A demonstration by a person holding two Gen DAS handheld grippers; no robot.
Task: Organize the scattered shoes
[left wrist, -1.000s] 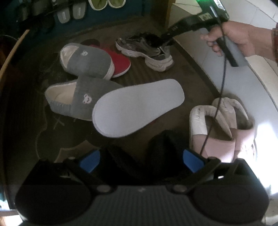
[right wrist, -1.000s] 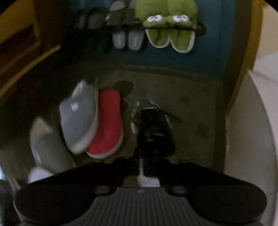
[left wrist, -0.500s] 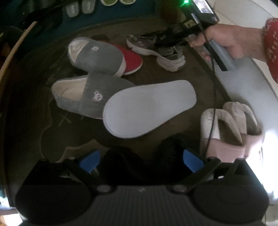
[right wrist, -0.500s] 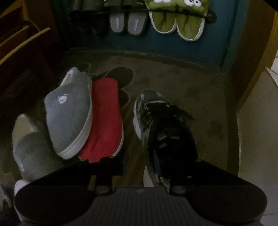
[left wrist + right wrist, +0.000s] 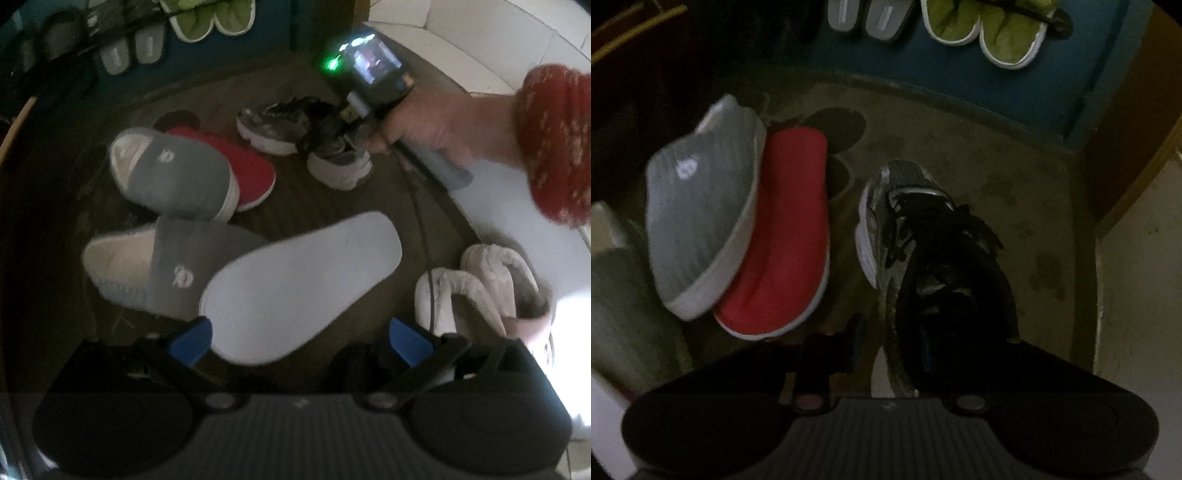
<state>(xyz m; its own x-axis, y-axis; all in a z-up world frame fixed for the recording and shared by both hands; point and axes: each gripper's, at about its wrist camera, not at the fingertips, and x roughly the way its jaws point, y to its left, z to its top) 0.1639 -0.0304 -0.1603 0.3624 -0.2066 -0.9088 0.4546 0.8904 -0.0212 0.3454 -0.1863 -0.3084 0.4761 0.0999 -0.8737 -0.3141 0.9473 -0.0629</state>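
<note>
A grey sneaker (image 5: 905, 206) with black laces stands on the brown mat. My right gripper (image 5: 890, 343) straddles the side wall of its heel opening, one finger outside and one inside; its jaws are closing on that wall. In the left wrist view the same right gripper (image 5: 332, 125) sits at the sneaker (image 5: 273, 125), held by a hand (image 5: 436, 125). My left gripper (image 5: 299, 339) hangs open above an overturned slipper's white sole (image 5: 303, 269), holding nothing. A grey slipper (image 5: 177, 173) lies on a red one (image 5: 251, 166); another grey slipper (image 5: 166, 266) lies nearer.
A pair of pale pink slippers (image 5: 480, 288) lies at the mat's right edge, beside white floor tiles (image 5: 498, 206). A blue rack at the back holds green slippers (image 5: 990, 29) and grey sandals (image 5: 864, 18). A red sleeve (image 5: 554, 140) crosses the upper right.
The right gripper came down onto the sneaker, opened from shut and now straddles its heel wall. The left gripper moved forward, so the white sole now reaches between its fingertips.
</note>
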